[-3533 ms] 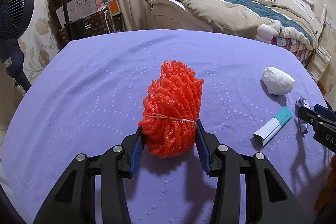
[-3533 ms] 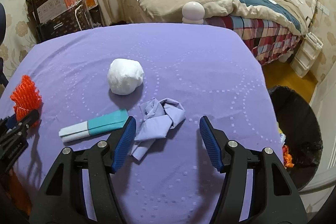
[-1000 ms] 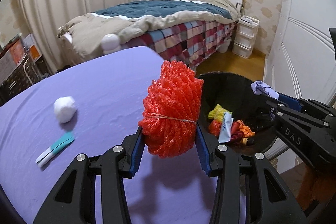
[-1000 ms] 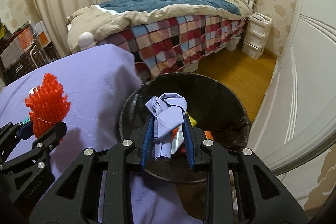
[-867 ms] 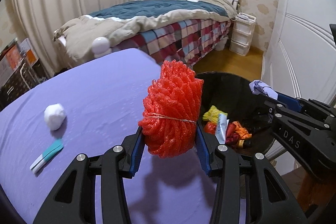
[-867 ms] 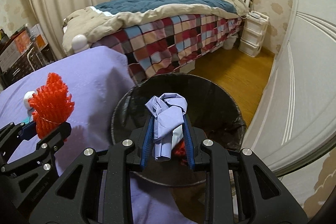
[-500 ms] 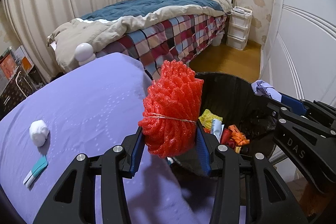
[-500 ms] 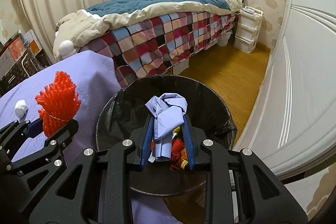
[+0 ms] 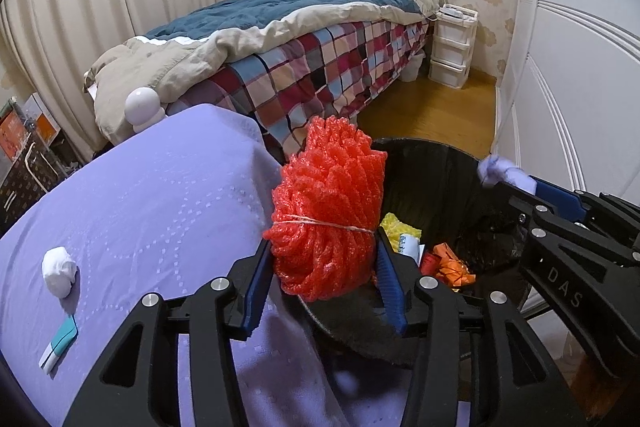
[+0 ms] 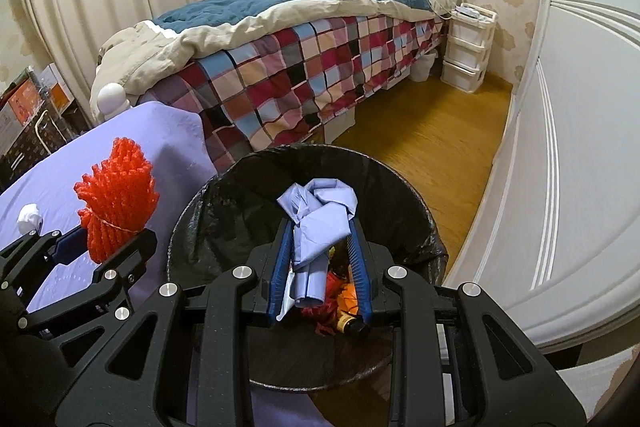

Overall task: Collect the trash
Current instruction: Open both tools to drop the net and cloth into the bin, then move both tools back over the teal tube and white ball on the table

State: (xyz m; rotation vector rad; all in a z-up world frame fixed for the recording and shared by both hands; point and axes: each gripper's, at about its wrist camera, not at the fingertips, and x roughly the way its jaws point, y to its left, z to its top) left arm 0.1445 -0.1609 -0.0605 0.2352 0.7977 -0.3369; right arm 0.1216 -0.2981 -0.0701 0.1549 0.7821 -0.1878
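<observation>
right gripper (image 10: 320, 263) clamped on the cloth (image 10: 318, 223) over the bin (image 10: 400, 195) | left gripper (image 9: 322, 281) squeezing the net (image 9: 328, 211) at bin's rim | left to do: wad (image 9: 59, 273), maybe a tube (image 9: 60, 345), near table's (image 9: 160, 195) left edge

Bin (image 10: 404, 195) contents mostly hidden behind cloth (image 10: 320, 223) – btm items unclear

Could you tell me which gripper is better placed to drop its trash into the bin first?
Probably the right. The right gripper holds the purple wad directly over the black bin, while the left gripper holds the red foam net over the bin's near rim, beside the table.
</observation>
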